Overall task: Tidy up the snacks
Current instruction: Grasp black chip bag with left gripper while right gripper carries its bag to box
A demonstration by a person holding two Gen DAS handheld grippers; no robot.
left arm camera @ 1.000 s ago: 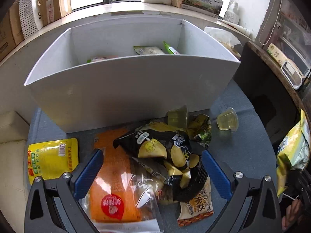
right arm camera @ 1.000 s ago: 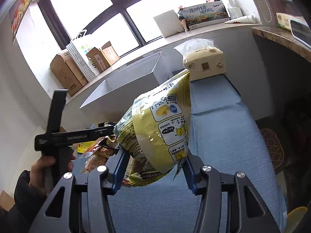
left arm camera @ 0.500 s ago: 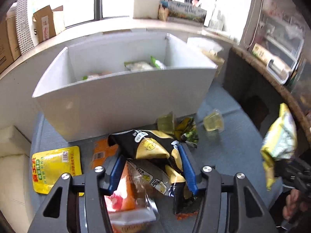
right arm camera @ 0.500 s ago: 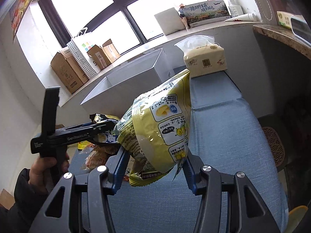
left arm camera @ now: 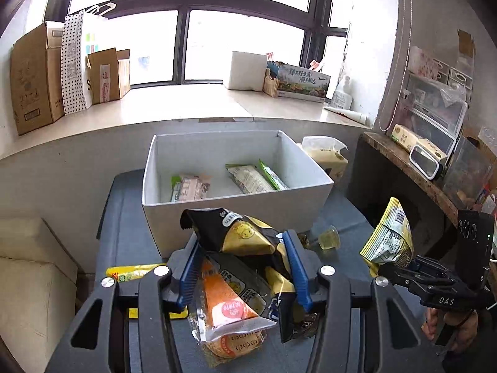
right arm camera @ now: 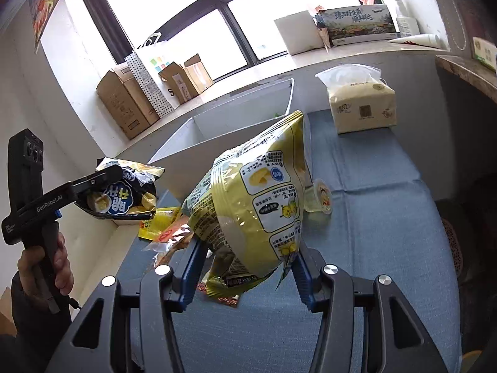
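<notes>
My left claw point(left arm camera: 245, 267) pinches a black bag point(left arm camera: 236, 233); its jaws have just been closing, and the blue pads now press on the bag's sides. The bag hangs clear of the counter point(left arm camera: 130, 217). An orange packet point(left arm camera: 228, 307) shows in front of the lens between the fingers; I cannot tell whether it is caught in the grip or lies on the counter below. My right claw point(right arm camera: 247, 267) is pressed onto a yellow bag point(right arm camera: 257, 205), which stands up tilted between the pads, also off the counter.

Directly beyond the black bag sits the white box point(left arm camera: 236, 208), its near wall between my left claw and the inside. Two packets point(left arm camera: 189, 188) point(left arm camera: 251, 178) lie on its floor. A jelly cup point(left arm camera: 330, 238) rests on the counter just right of the box's near corner. A flat yellow packet point(left arm camera: 136, 273) lies to the left beneath my claw. In the right view, loose wrappers point(right arm camera: 164, 227) lie on the counter between the two claws. A tissue pack point(right arm camera: 362, 107) stands at the far right of the counter, beside the box.
</notes>
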